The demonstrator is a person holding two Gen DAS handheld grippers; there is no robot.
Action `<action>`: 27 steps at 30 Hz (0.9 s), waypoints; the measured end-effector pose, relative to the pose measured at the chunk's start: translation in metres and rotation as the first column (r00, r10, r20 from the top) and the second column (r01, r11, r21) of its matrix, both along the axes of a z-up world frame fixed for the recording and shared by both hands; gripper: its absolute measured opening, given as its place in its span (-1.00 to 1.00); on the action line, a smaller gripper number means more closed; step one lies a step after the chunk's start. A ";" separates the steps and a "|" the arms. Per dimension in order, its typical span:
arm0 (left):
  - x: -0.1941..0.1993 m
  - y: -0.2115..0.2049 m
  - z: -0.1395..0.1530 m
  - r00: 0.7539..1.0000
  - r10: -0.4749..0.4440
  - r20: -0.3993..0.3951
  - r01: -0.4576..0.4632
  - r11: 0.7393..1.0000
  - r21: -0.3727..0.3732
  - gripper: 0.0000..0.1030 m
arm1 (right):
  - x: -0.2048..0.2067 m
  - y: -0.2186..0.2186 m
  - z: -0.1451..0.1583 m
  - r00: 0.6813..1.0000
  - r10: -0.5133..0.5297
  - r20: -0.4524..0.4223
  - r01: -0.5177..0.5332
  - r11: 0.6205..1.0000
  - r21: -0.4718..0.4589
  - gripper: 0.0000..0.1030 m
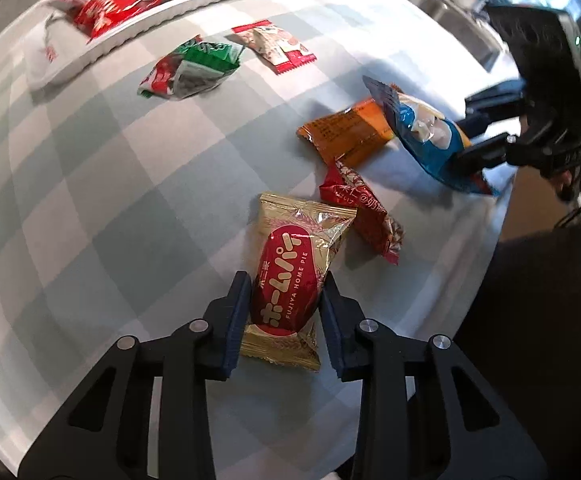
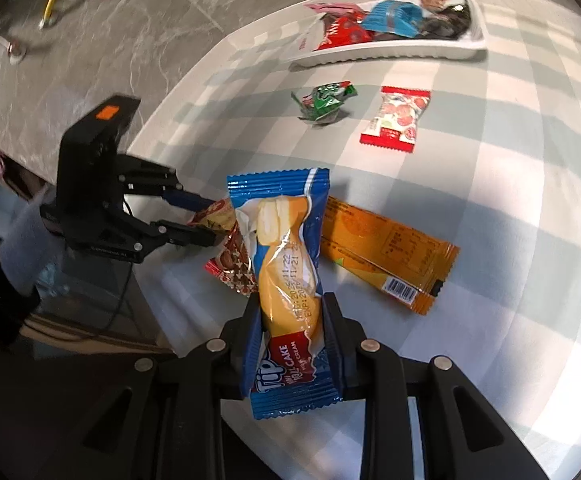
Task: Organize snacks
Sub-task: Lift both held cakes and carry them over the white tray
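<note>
Left hand-held gripper (image 1: 284, 312) squeezes my shiny gold pie packet (image 1: 292, 276), low over checked tabletop (image 1: 90, 200). Right hand-held gripper (image 2: 292, 334) holds blue roll cake packet (image 2: 286, 280). Step: picking up. Next, I think: carry both to far white tray (image 2: 390, 54), drop in.

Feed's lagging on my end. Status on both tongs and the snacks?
Left tongs shut on gold pie packet. Right tongs shut on blue roll cake, lifted. Tray part filled; four packets loose on tablecloth. Path clear.
</note>
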State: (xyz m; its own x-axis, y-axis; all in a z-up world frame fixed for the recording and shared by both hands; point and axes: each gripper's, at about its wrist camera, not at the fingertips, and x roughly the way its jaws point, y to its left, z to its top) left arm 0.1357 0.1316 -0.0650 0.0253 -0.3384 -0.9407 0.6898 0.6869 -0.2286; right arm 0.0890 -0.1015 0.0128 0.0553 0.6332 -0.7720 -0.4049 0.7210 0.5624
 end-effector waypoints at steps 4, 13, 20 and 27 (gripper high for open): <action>0.002 0.014 -0.002 0.996 0.078 -0.037 -0.080 0.995 -0.058 -0.39 | 0.005 -0.009 -0.001 0.998 -0.044 -0.035 0.045 0.998 0.050 -0.40; -0.014 0.004 0.001 0.998 0.058 0.034 -0.059 0.998 0.011 -0.37 | 0.004 -0.009 0.002 0.998 -0.053 -0.030 0.054 0.998 0.044 -0.40; -0.013 -0.007 0.002 0.997 0.054 0.046 -0.055 0.998 0.018 -0.37 | 0.001 -0.009 0.000 0.997 -0.063 -0.038 0.065 0.997 0.052 -0.39; -0.007 0.012 0.000 0.981 0.193 -0.036 -0.196 0.974 -0.116 -0.41 | 0.004 -0.016 0.001 0.993 -0.096 -0.069 0.102 0.990 0.095 -0.39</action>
State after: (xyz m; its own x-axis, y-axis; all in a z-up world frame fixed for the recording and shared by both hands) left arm 0.1285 0.1439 -0.0647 0.0788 -0.4382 -0.8954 0.5387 0.7745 -0.3316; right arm 0.0925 -0.1178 0.0136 0.0737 0.6999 -0.7104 -0.2951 0.6958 0.6548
